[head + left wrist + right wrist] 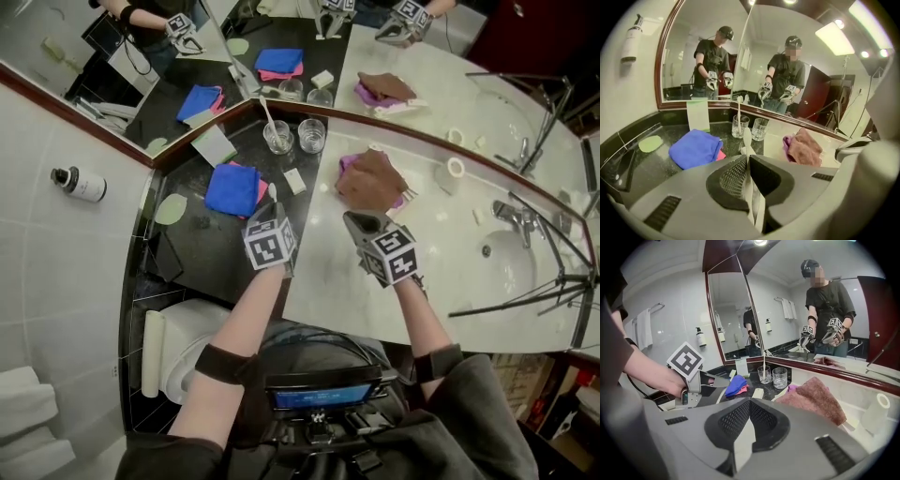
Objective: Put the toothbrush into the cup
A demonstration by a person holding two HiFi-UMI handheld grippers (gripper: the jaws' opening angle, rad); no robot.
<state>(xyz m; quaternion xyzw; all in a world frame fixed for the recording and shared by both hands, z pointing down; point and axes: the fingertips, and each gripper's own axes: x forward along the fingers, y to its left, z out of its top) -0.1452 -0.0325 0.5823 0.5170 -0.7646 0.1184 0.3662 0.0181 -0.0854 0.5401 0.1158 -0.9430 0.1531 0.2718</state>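
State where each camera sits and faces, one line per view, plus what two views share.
Head view: on the person's head, looking steeply down at the counter; shows both forearms, left hand-held gripper, right hand-held gripper.
Left gripper view: on the left hand-held gripper, facing the mirror; its jaws grip the toothbrush.
Right gripper view: on the right hand-held gripper, facing the mirror; shows its shut jaws and the left hand.
Both gripper views share brown towel, blue cloth.

A bathroom corner — two wood-framed mirrors (pixel 684 56) meet above a counter (pixel 202 251) of dark speckled stone that turns pale cream toward a white basin (pixel 516 267) with a chrome tap (pixel 511 214). White tiled walls (pixel 56 272), a white toilet (pixel 186 361) below, bright ceiling panels (pixel 833 37) overhead.
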